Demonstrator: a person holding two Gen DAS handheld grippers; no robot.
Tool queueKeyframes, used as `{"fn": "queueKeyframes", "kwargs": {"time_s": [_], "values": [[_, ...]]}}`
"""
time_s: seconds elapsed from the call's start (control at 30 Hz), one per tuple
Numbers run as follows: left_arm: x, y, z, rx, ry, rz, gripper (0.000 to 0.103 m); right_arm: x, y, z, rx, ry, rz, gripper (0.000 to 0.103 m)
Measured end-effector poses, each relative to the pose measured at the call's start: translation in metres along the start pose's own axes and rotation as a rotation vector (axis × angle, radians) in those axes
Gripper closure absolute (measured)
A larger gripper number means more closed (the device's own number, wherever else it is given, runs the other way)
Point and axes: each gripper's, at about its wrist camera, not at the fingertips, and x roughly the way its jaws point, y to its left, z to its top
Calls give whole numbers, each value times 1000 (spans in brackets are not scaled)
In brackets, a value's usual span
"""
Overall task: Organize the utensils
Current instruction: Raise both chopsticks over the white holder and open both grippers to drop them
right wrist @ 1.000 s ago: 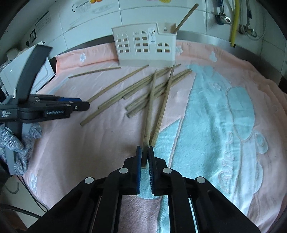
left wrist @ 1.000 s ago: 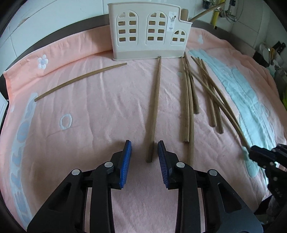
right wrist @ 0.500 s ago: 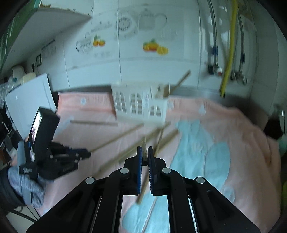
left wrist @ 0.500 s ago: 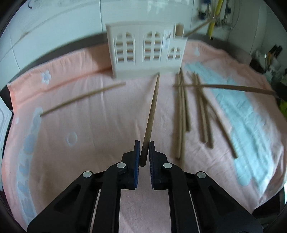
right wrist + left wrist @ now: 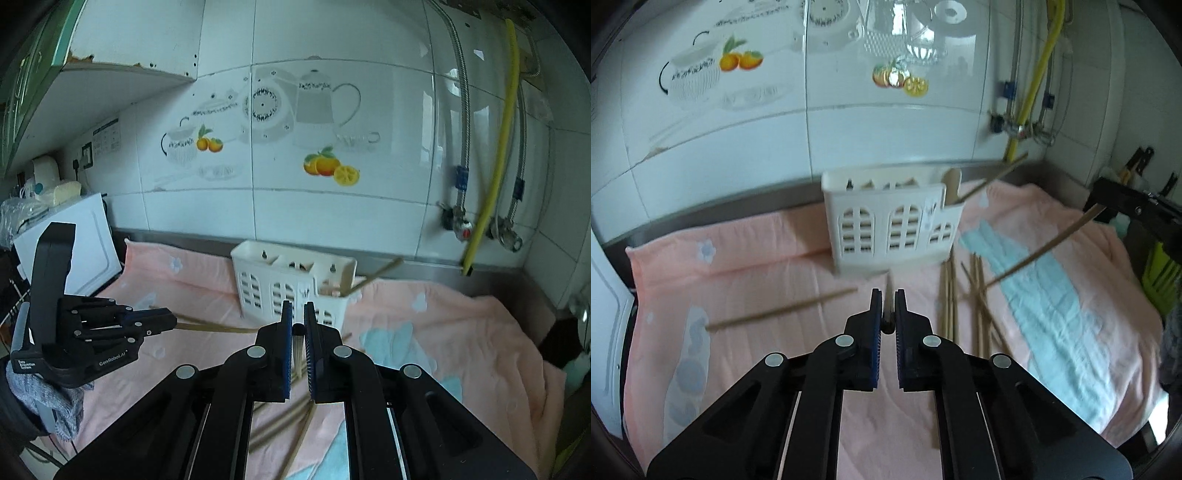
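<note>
Both tongs (image 5: 887, 308) (image 5: 298, 319) now aloft with chopsticks (image 5: 888, 295)

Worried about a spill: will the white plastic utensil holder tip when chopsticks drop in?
Possibly. The white plastic utensil holder looks tall, thin-walled and light on a soft pink towel; one wooden chopstick already leans out of its end compartment.

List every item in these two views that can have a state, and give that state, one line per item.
left gripper: shut on a chopstick.
right gripper: shut on another chopstick.
white holder: upright on the towel, one chopstick leaning in its end slot.
loose chopsticks: lying flat on the towel.
</note>
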Motion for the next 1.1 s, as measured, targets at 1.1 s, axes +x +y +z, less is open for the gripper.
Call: {"fn": "queueKeyframes", "kwargs": {"time_s": [1.1], "values": [[-77, 24, 140, -92, -581, 66, 98, 62, -29, 151, 72, -309, -47, 97]]}}
